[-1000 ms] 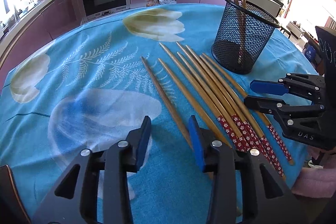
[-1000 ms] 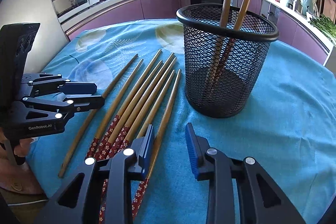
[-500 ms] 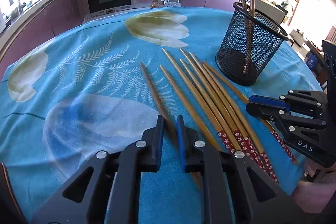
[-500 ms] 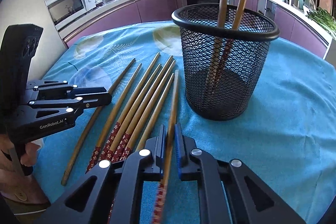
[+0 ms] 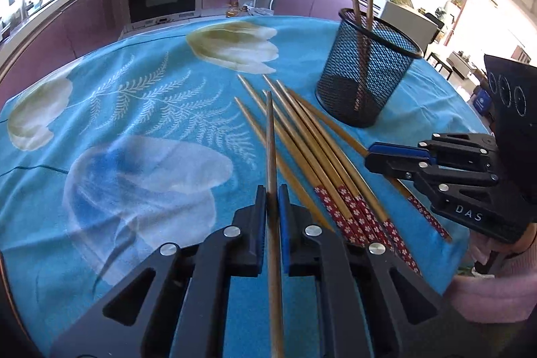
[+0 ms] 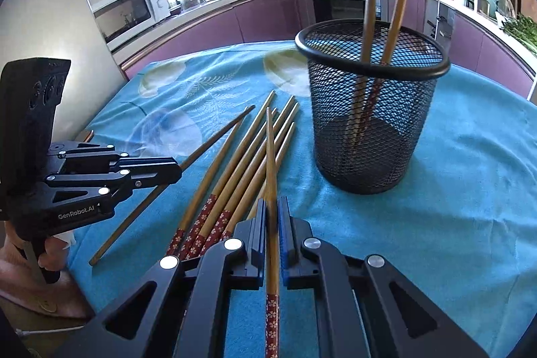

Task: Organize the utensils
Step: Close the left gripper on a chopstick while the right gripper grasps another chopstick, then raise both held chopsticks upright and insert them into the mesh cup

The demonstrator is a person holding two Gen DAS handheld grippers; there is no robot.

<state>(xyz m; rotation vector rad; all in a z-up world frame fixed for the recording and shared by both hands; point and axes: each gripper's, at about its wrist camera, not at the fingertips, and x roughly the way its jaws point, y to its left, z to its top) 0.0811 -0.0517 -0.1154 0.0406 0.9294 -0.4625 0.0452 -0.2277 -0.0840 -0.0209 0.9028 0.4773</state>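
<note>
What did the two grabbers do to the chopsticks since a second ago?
Both closed. The left gripper clamped a plain brown chopstick; the right gripper clamped a flower-patterned chopstick. Both sticks now tilt up. The basket and its two chopsticks stayed put.

1. The table point(image 5: 100, 109) wears a blue cloth with a soft, matt, slightly napped weave and pale printed flowers.
2. The chopsticks point(image 5: 315, 140) look like smooth wood, with red flower-patterned ends.
3. The basket point(image 6: 372, 109) near the table's far edge is black wire mesh, its rim smooth with a slight sheen.
4. Each tool, left tool point(image 5: 272, 195) and right tool point(image 6: 272, 207), is matt black plastic with shiny metal rivets and ribbed blue pads point(image 5: 283, 223).
</note>
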